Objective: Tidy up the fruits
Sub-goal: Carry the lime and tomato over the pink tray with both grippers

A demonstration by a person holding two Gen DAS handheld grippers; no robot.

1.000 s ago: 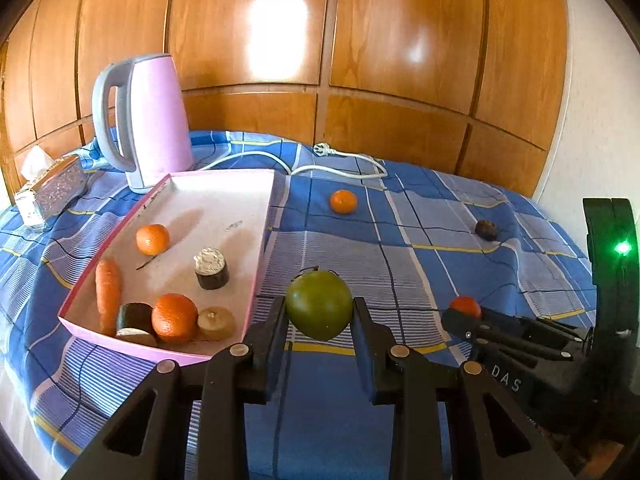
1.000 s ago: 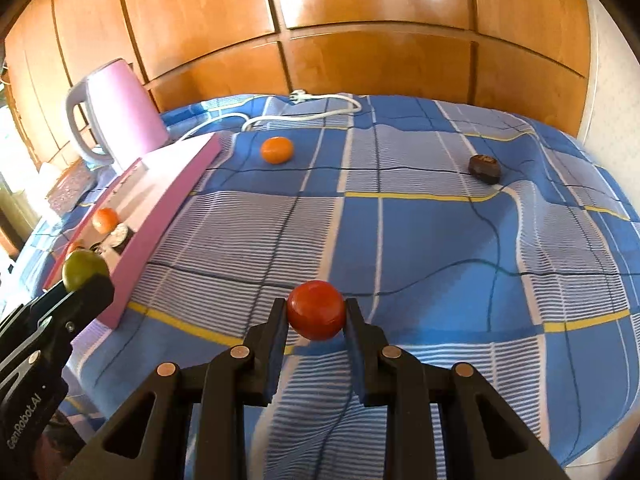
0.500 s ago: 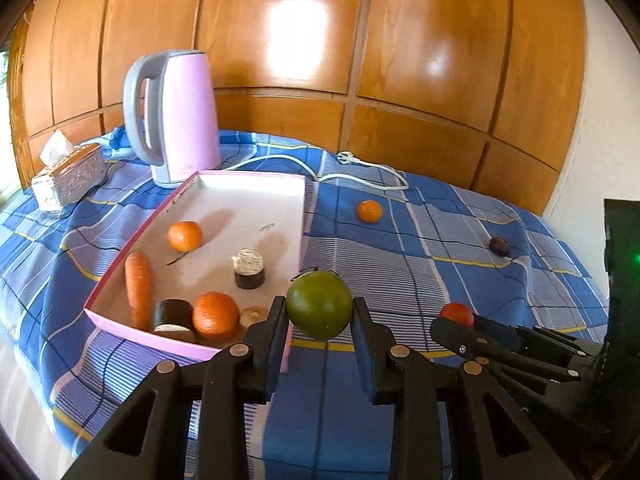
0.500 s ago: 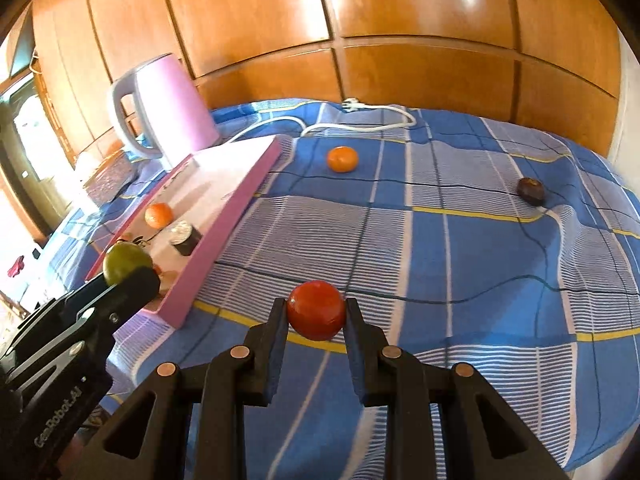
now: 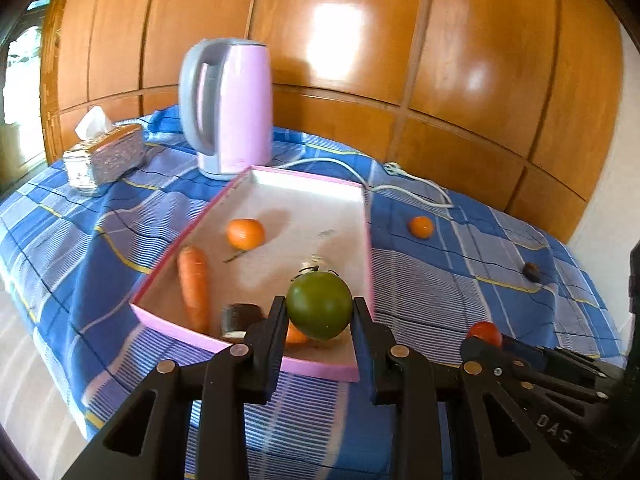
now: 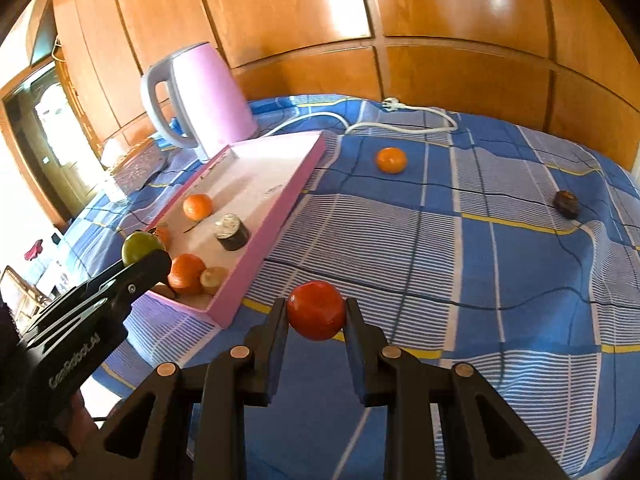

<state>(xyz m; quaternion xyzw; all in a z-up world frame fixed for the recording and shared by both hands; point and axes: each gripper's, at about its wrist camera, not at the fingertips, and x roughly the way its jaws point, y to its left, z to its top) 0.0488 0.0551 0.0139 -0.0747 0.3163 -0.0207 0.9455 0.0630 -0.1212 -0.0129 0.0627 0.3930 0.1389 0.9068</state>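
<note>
Bed cover [image 6: 500,248]: blue checked cloth under everything; I cannot tell whether a bed or a tabletop lies beneath it.
Kettle [image 5: 232,108]: pink with a grey handle, upright just behind the tray's far end; its white cord [image 6: 400,124] trails across the cloth.
Tray [image 5: 366,240]: pink-rimmed and shallow, holding a carrot [image 5: 194,280], an orange [image 5: 245,233] and dark cut rolls; my own fingers cover its near part.
My left hand-held gripper [image 5: 320,312]: angled downward above the near right corner of the tray, clamped on a green tomato [image 5: 319,305] with its stalk up.
My right hand-held gripper [image 6: 316,312]: angled downward over the cloth, to the right of the tray's near corner, clamped on a red tomato [image 6: 316,309].
Writing: "GenRobot.AI" on the left tool's body in the right wrist view; "DAS" on the right tool in the left wrist view.
Tissue box [image 5: 105,156]: silvery, left of the kettle, a tissue sticking up.
Loose orange [image 6: 391,159]: on the cloth, right of the tray, apart from it.
Dark fruit [image 6: 566,203]: small, far right on the cloth; too small to identify.
Hard to make out: the roll behind the green tomato is mostly hidden; the left wrist view is blurred.
</note>
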